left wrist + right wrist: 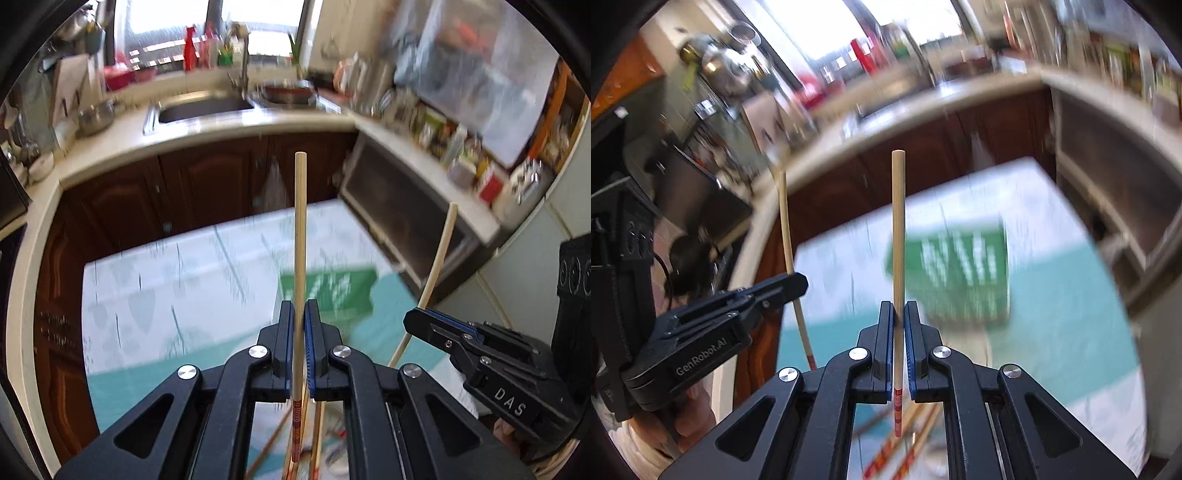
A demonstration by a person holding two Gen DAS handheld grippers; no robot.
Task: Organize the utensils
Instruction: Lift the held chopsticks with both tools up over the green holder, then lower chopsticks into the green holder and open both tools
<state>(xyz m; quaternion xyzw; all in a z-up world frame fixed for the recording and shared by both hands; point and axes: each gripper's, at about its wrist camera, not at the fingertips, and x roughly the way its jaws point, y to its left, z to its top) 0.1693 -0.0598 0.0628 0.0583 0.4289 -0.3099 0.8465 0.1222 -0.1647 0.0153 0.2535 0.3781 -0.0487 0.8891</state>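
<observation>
Chopstick (300, 236) stands upright, pinched in the closed left gripper (299, 314), above the table (155, 295), with the green basket (332, 291) just right beyond it. Right view: another chopstick (897, 236) is clamped in the right gripper (898, 314); more lie below. Either thin stick could pivot or slip from its pads, missing the basket.
</observation>
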